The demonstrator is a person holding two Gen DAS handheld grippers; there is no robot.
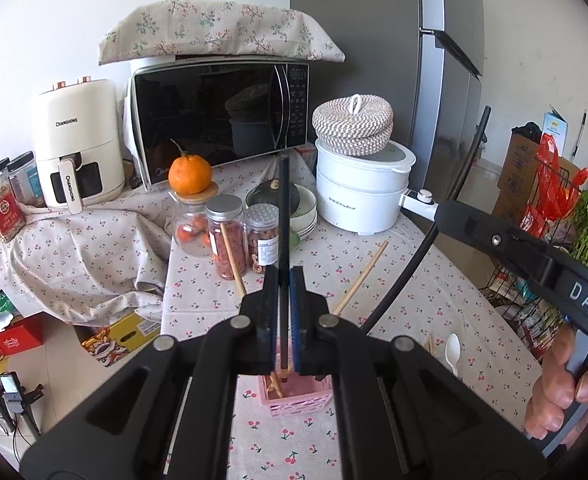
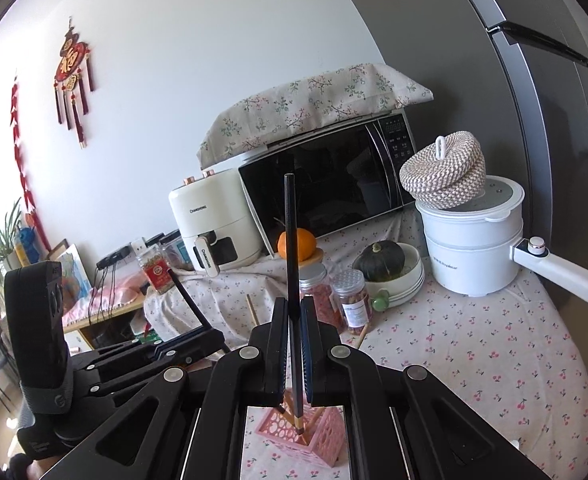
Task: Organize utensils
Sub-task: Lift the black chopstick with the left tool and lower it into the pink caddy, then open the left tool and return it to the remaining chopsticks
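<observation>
My left gripper (image 1: 284, 280) is shut on a black chopstick (image 1: 284, 208), held upright with its lower end over the pink utensil holder (image 1: 299, 404). My right gripper (image 2: 292, 312) is shut on another black chopstick (image 2: 291, 240), its gold-banded tip at the mouth of the pink holder (image 2: 321, 438). The holder has wooden chopsticks in it. A wooden chopstick (image 1: 361, 278) and a white spoon (image 1: 452, 350) lie on the cherry-print tablecloth (image 1: 433, 280). The right gripper's body (image 1: 533, 264) shows in the left wrist view; the left gripper's body (image 2: 134, 360) shows in the right wrist view.
Behind stand jars (image 1: 226, 236), an orange (image 1: 190, 174) on a jar, stacked bowls with a squash (image 2: 381, 260), a white electric pot (image 1: 359, 196) with a woven basket on it, a microwave (image 1: 222, 116), an air fryer (image 1: 80, 148) and a fridge (image 1: 373, 40).
</observation>
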